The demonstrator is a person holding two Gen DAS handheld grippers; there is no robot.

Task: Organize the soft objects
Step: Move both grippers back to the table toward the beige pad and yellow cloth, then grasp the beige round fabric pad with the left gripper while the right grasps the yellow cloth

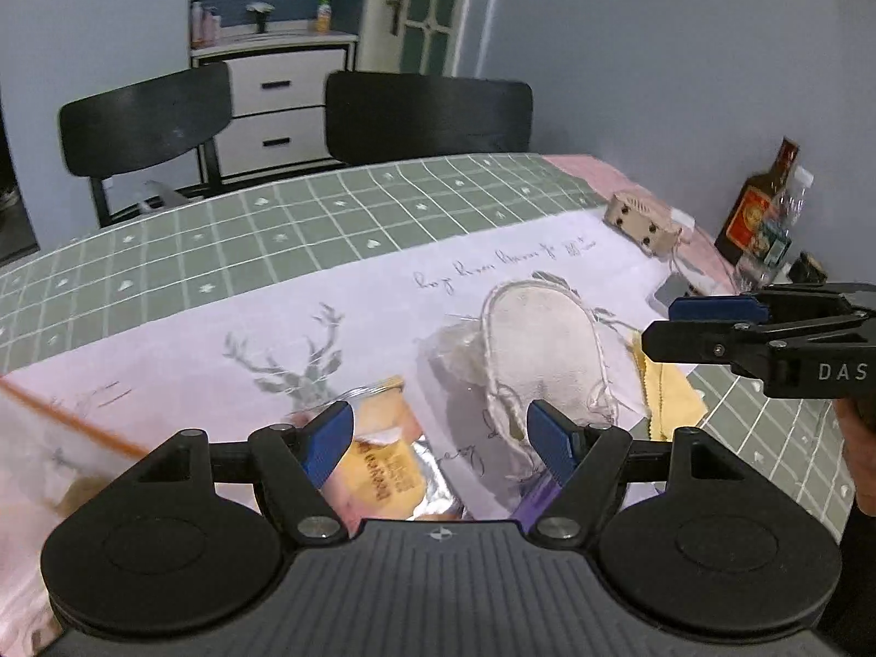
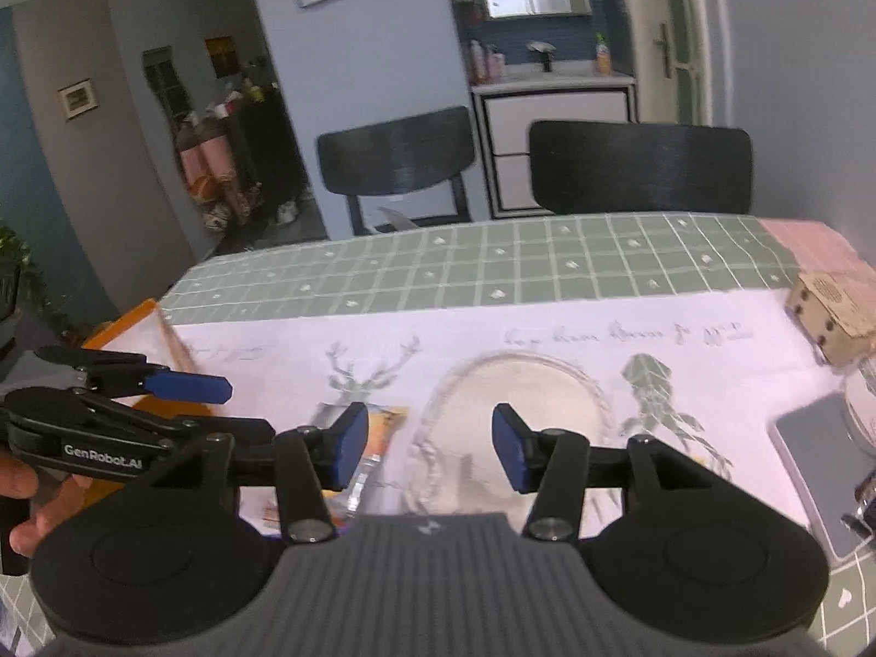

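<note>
White cloth printed with a grey deer covers the near part of the surface [image 1: 180, 252] in my left wrist view, over a green checked tablecloth. My left gripper [image 1: 441, 438] hangs over it with its blue fingers [image 1: 328, 441] spread wide and nothing pressed between them. Just beyond them lies a pale drawstring pouch [image 1: 539, 350], its cord looping along its edge. Left of the pouch, below my left finger, sits a yellow snack packet [image 1: 391, 468] with a silver edge. A yellow cloth [image 1: 665, 391] peeks out on the pouch's right side. My right gripper [image 1: 679, 326] reaches in from the right, above that cloth. At the far right stand a brown bottle [image 1: 758, 208] and a small beige box [image 1: 640, 222].

Seen from my right wrist, my right gripper [image 2: 430, 446] has its fingers [image 2: 350, 446] partly apart, holding nothing; the drawstring pouch [image 2: 514, 388] lies on the surface [image 2: 493, 274] just past them, blurred. The snack packet [image 2: 378, 438] shows beside my left finger. My left gripper [image 2: 191, 387] comes in from the left, in front of an orange-rimmed tray [image 2: 139, 323].
</note>
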